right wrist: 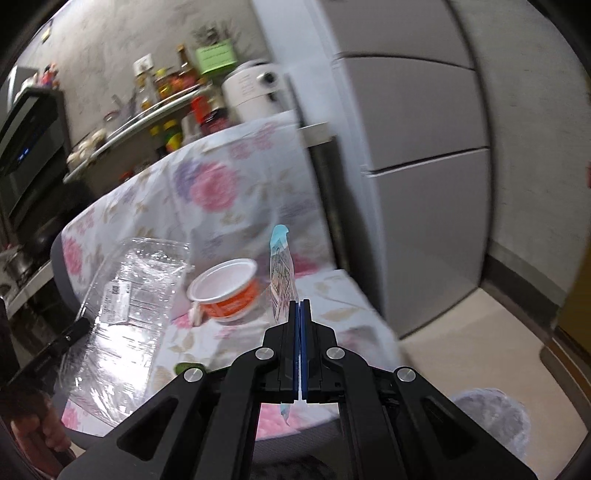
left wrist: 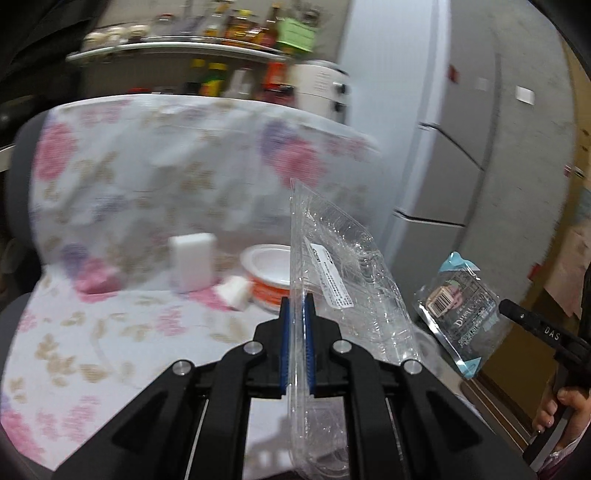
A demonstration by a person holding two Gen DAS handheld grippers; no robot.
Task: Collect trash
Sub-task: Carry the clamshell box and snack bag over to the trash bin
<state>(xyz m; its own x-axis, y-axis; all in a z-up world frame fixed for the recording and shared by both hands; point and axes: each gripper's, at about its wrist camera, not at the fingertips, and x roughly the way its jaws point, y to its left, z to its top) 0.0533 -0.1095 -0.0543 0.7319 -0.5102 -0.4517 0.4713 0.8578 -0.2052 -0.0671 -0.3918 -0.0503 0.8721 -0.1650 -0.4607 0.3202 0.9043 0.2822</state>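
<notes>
My left gripper (left wrist: 296, 301) is shut on a clear plastic clamshell container (left wrist: 340, 266) and holds it above a chair with a floral cover (left wrist: 110, 332). The container also shows in the right wrist view (right wrist: 125, 295). My right gripper (right wrist: 299, 304) is shut on a flat light-blue wrapper (right wrist: 281, 266), seen edge-on; the wrapper shows face-on in the left wrist view (left wrist: 460, 310). An orange and white empty cup (left wrist: 267, 275) lies on the seat, also in the right wrist view (right wrist: 227, 291). White foam blocks (left wrist: 194, 262) stand beside it.
A grey fridge (right wrist: 413, 147) stands right of the chair. Shelves with bottles (left wrist: 229, 33) and a white cooker (left wrist: 321, 88) are behind it. A pale bag-lined bin (right wrist: 491, 417) sits on the floor at lower right.
</notes>
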